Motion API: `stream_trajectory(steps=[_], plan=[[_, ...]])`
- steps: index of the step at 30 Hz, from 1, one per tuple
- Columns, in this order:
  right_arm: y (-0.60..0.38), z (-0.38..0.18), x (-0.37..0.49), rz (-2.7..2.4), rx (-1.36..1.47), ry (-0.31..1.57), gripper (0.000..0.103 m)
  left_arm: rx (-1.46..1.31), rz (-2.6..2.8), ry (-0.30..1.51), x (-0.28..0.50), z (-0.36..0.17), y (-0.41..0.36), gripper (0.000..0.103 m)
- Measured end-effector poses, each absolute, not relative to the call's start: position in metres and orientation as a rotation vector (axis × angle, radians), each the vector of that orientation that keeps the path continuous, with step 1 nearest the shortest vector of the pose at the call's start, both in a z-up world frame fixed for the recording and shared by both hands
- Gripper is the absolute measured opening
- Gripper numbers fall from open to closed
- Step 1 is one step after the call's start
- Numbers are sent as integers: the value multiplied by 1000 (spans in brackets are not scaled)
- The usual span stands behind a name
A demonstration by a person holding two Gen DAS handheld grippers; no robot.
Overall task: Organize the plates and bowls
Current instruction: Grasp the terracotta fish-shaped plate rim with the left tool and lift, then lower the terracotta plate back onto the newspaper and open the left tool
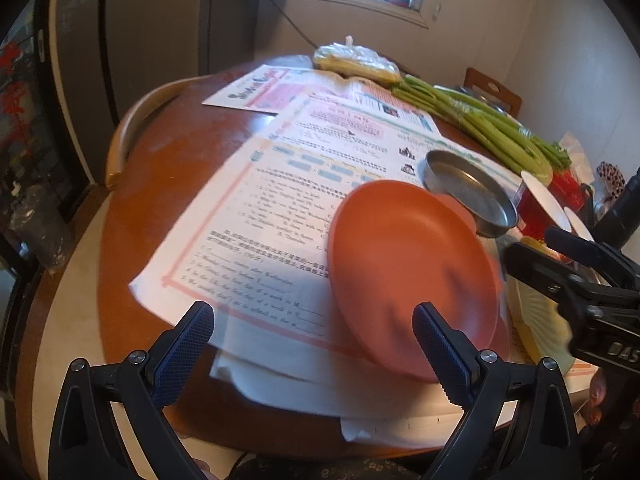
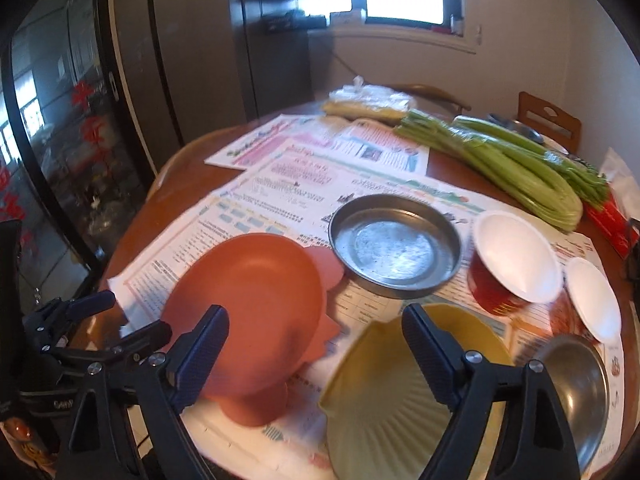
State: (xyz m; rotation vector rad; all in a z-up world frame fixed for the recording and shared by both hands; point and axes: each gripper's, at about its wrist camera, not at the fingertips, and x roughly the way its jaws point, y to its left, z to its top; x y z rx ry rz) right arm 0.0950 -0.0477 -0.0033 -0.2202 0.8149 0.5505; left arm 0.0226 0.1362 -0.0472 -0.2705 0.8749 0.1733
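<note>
An orange plate (image 1: 412,264) (image 2: 256,300) lies stacked on another orange plate on the paper-covered table. A round metal dish (image 1: 468,192) (image 2: 394,240) sits just behind it. A pale yellow-green ribbed plate (image 2: 392,404) (image 1: 536,320) lies to the right, at the table's front. A red bowl with white inside (image 2: 512,260) (image 1: 540,204), a smaller white-inside bowl (image 2: 592,300) and a steel bowl (image 2: 580,392) stand further right. My left gripper (image 1: 314,328) is open, just in front of the orange plates. My right gripper (image 2: 316,328) is open above the gap between the orange and yellow-green plates.
Printed paper sheets (image 1: 280,184) (image 2: 280,184) cover the round wooden table (image 1: 172,160). Celery stalks (image 2: 500,156) (image 1: 480,124) and a plastic bag of food (image 2: 368,100) lie at the back. Chair backs (image 1: 132,128) (image 2: 548,120) stand around the table.
</note>
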Motion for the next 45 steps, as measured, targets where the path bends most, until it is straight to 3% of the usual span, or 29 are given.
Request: stream_trajectory(steps=[6, 16, 17, 19, 20, 21, 25, 27, 45], plan=[[-36, -23, 114, 585, -228, 920, 67, -241, 177, 897, 37, -58, 134, 99], [-21, -37, 128, 594, -283, 939, 44, -208, 206, 869, 42, -56, 127, 98], [-19, -38, 128, 601, -289, 938, 43, -207, 209, 868, 42, -55, 127, 97], [-14, -39, 127, 602, -325, 926, 43, -211, 200, 874, 42, -55, 127, 83], [-11, -40, 124, 593, -365, 911, 43, -227, 182, 888, 43, -56, 128, 64], [-8, -40, 123, 591, -388, 901, 43, -251, 157, 908, 43, -58, 128, 52], [-5, -42, 117, 615, -397, 894, 43, -249, 138, 911, 41, -59, 124, 48], [-4, -42, 114, 632, -398, 890, 43, -261, 127, 909, 41, -59, 123, 37], [3, -11, 115, 698, -211, 903, 43, -259, 188, 807, 63, -13, 156, 40]])
